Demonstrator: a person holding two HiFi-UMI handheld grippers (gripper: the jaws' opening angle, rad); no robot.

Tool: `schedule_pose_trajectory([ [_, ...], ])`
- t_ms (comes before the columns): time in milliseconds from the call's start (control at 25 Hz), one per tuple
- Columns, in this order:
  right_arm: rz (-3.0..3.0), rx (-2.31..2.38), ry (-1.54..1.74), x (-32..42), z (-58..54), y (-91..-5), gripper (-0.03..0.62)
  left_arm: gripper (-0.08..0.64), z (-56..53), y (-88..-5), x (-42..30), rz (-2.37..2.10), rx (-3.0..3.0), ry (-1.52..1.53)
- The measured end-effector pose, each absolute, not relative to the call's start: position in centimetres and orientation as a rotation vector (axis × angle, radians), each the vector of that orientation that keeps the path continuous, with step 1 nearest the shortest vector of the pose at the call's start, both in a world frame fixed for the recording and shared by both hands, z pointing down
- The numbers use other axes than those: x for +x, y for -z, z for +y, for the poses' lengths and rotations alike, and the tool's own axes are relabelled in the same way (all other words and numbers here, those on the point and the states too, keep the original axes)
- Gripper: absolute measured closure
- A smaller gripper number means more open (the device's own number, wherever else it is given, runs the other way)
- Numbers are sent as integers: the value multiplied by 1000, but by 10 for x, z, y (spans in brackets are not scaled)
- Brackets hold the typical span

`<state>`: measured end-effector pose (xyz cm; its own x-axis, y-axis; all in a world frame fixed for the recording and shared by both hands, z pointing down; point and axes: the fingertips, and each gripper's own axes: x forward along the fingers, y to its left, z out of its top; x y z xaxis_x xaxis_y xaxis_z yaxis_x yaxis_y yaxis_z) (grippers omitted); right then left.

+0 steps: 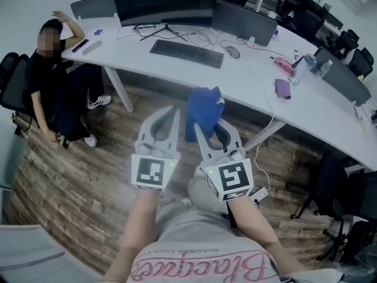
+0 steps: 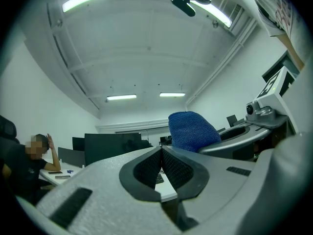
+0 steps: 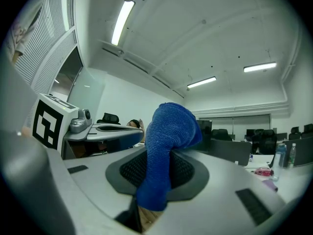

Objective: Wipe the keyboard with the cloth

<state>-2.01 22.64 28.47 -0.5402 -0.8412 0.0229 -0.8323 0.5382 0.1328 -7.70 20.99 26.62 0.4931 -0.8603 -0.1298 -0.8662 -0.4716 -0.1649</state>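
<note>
A long white curved tabletop [image 1: 253, 84] carries a black rectangular keyboard [image 1: 187, 53]. Just beside the keyboard, at its 3 o'clock, sits a dark computer mouse [image 1: 234, 52]. At its 12 o'clock stands a wide black monitor [image 1: 162, 2]. Well apart toward 4 o'clock lies a purple soft pouch [image 1: 283, 88]. Toward 9 o'clock, near the tabletop's end, lie a black flat slab [image 1: 80, 45] and a grey bar [image 1: 92, 47].

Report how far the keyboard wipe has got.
Done: the blue fabric cloth is clamped in the right gripper. In hand: both grippers hang over the wooden floor, short of the white desk; the left gripper is shut and empty. Left: reaching the black keyboard and wiping it; the cloth does not touch it yet.
</note>
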Motion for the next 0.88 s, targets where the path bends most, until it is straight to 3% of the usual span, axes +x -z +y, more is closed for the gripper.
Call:
schedule_pose_trajectory([
  [880,-2717,1390,109,-21,59,-301,505,555,44,-275,-79,1545,-2496,7],
])
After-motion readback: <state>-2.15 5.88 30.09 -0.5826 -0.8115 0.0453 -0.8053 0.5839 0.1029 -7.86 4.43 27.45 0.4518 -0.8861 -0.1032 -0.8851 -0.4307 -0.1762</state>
